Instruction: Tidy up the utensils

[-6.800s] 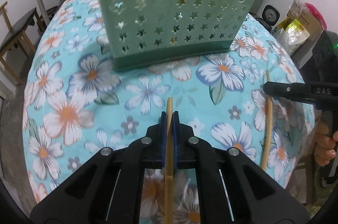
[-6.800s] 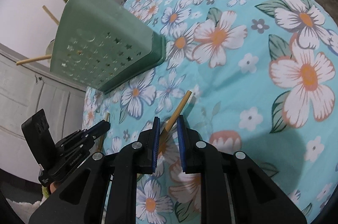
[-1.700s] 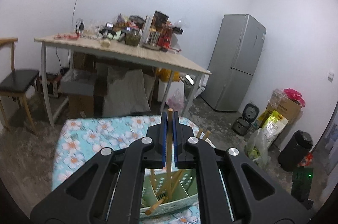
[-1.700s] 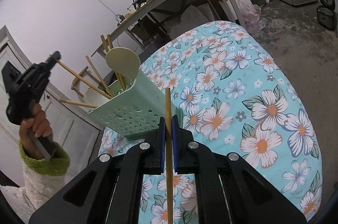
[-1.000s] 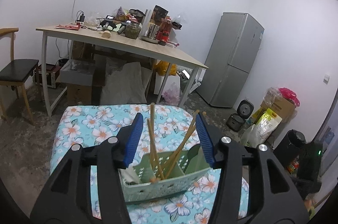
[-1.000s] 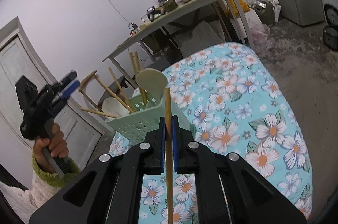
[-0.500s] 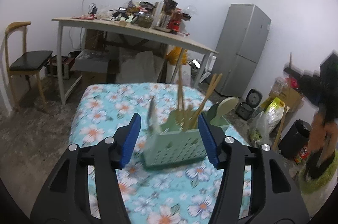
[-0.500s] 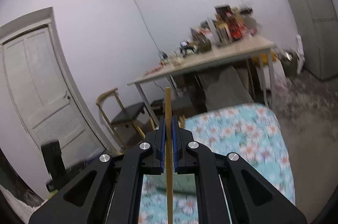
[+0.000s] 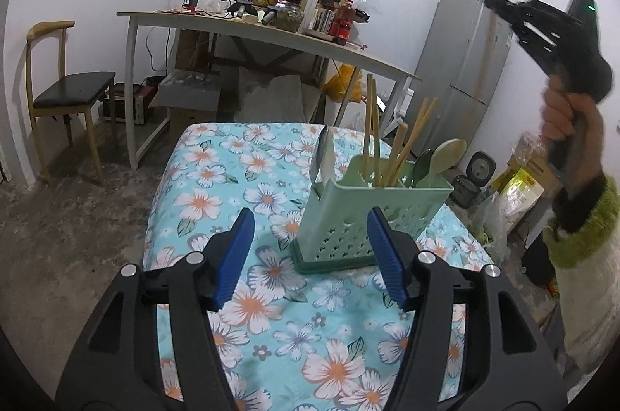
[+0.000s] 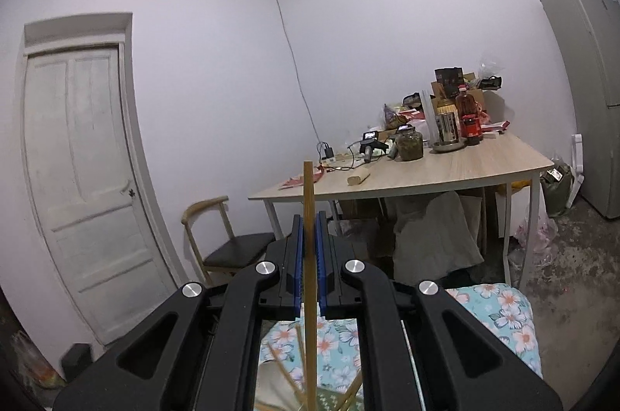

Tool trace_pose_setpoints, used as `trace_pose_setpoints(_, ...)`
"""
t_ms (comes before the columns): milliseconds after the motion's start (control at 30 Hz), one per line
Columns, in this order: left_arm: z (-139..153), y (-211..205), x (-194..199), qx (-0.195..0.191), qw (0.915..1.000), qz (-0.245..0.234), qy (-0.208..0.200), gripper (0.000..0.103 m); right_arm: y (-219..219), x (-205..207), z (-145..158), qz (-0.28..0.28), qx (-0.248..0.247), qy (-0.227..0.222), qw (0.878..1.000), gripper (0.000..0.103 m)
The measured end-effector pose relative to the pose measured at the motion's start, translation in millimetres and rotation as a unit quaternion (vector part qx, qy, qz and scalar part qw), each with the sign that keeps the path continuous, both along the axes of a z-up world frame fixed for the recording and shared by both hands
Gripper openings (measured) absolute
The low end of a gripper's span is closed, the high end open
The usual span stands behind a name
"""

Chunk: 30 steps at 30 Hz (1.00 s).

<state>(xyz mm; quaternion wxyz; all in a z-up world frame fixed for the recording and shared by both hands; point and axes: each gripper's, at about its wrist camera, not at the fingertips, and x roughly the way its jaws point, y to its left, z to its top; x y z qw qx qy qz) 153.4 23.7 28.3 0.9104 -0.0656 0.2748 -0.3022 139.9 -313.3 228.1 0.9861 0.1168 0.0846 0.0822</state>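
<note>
On a table covered with a turquoise flowered cloth (image 9: 217, 178) stands a pale green plastic utensil holder (image 9: 372, 217), upright, its walls pierced with small star-shaped holes. Several wooden chopsticks (image 9: 370, 124) lean out of its top, with a pale spoon (image 9: 445, 155) at its right side and a knife blade (image 9: 323, 155) rising at its left corner.

Close to the viewer, the left gripper (image 9: 310, 256) hovers over the cloth in front of the holder. Its blue-padded jaws stand spread apart and have just been widening, with nothing between them; the holder shows through the gap, farther off.

To the right, a person's hand (image 9: 565, 116) in a fuzzy green cuff holds the right gripper (image 10: 309, 248) raised high above the holder. Its jaws are clenched on a single wooden chopstick (image 10: 308, 201), which stands upright between the pads and sticks out above and below them. Below it, the tips of other chopsticks and a strip of the cloth are just visible.

Behind stand a cluttered wooden desk (image 9: 271, 35), a chair (image 9: 69, 89), a grey fridge (image 9: 465, 62) and a white door (image 10: 85, 163).
</note>
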Motion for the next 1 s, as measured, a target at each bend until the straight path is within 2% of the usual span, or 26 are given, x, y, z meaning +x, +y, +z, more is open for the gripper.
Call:
trace_pose_setpoints(400,-15.8,9.1,14.0,-0.007,0.9998,0.004,0.017,0.058,19.9,48.4,-61.6,-0.013,-0.034,0.056,0.998,0.006)
trace_pose_setpoints(600,-21.3,3.5,19.2,-0.007,0.9997,-0.001,0.025,0.059,23.7,52.6,-84.6,-0.015,-0.047,0.088,0.995,0.006)
trace_pose_setpoints(800,-17.9,0.5,19.8,-0.006,0.9998,-0.004,0.02,0.066,24.6,38.4,-100.6,-0.006,-0.047,0.128,0.991,0.009)
trace_pose_setpoints(867,-15.4,-1.0,18.5,-0.007,0.9998,-0.007,0.018,0.069,20.9,29.1,-100.0,-0.005,-0.039,0.134,0.99,0.029)
trace_pose_setpoints(1000,-10.9,-7.9,15.0,-0.003,0.9998,-0.014,0.014,0.073,12.3,-0.6,-92.6,-0.012,-0.02,0.121,0.992,0.043)
